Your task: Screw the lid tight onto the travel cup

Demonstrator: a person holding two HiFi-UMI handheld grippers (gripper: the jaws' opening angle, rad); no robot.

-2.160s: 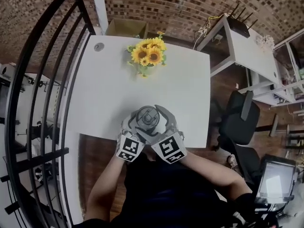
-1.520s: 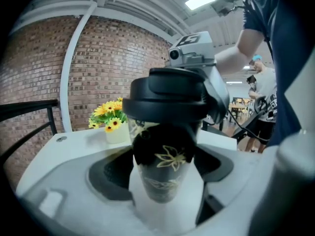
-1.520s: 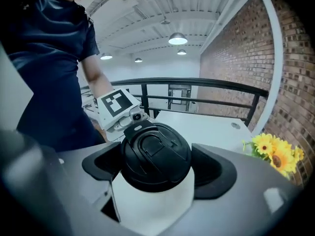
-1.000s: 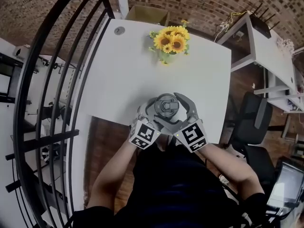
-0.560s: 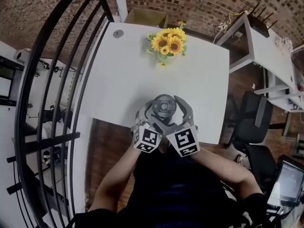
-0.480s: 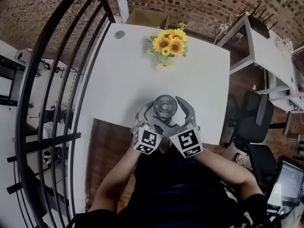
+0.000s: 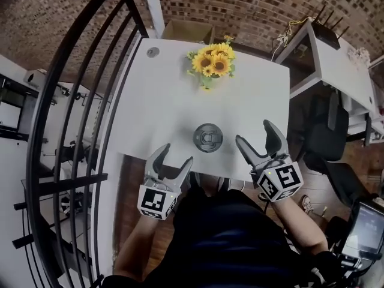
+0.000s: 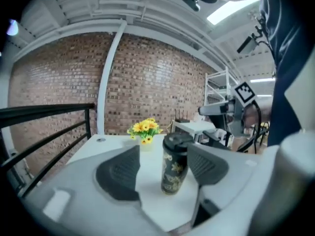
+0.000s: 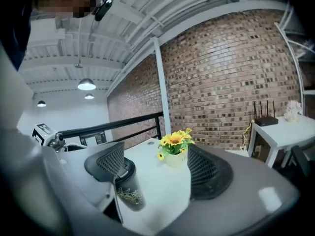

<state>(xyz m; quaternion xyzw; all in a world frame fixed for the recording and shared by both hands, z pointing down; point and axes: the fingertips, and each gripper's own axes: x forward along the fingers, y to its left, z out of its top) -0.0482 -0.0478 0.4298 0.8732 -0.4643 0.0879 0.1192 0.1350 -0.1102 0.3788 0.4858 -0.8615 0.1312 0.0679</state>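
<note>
Brick wall backs a white table where the travel cup stands upright near the front edge, its lid on top and the sunflowers well beyond it. The left gripper hovers with its fingers spread and closing on nothing, the cup ahead of their tips and apart from them; the right gripper likewise has its fingers wide, closing and empty, the cup near its left finger, untouched
</note>
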